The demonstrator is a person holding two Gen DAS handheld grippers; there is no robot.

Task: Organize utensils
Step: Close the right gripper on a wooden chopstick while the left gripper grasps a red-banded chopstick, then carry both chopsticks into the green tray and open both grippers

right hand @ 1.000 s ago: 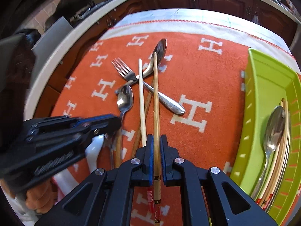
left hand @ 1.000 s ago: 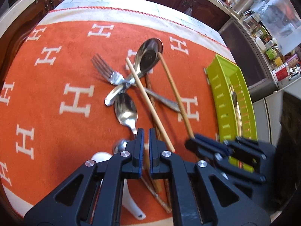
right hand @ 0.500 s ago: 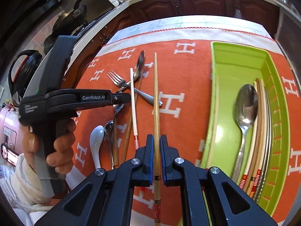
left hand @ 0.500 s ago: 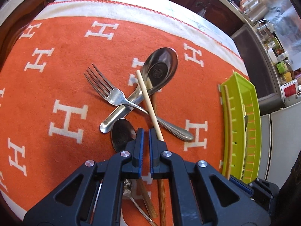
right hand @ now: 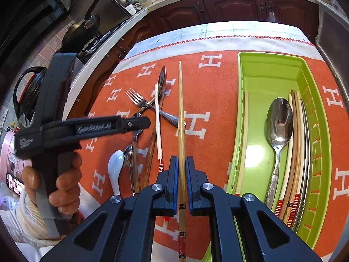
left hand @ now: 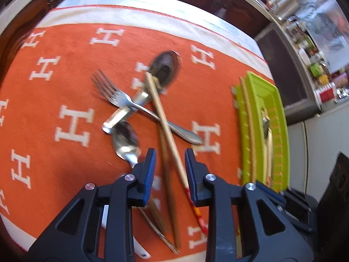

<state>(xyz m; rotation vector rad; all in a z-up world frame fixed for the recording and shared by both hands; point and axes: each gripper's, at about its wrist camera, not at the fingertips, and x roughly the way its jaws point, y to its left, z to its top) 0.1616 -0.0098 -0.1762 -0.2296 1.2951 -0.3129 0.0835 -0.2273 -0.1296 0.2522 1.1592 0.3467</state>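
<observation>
My right gripper (right hand: 181,161) is shut on a bamboo chopstick (right hand: 180,109), held above the orange cloth just left of the green tray (right hand: 246,69). The tray holds a steel spoon (right hand: 279,120) and several chopsticks (right hand: 294,152). My left gripper (left hand: 170,155) hovers over the pile with its jaws opening. A pale chopstick (left hand: 165,126) and darker wooden ones (left hand: 165,170) lie on the cloth between its fingers, and neither pad presses on them. The pile also has a fork (left hand: 109,89), a large spoon (left hand: 165,67) and a small spoon (left hand: 125,139).
A white ceramic spoon (right hand: 115,168) lies at the pile's near left. A hand (right hand: 65,187) grips the left gripper's handle. The cloth's white border and the table's far edge run along the back, with dark cabinets beyond. A frying pan (right hand: 85,28) sits on the stove at left.
The left jaws have parted from shut, now straddling the chopsticks. The right gripper has carried its chopstick off the pile, to the right, up to the tray.
</observation>
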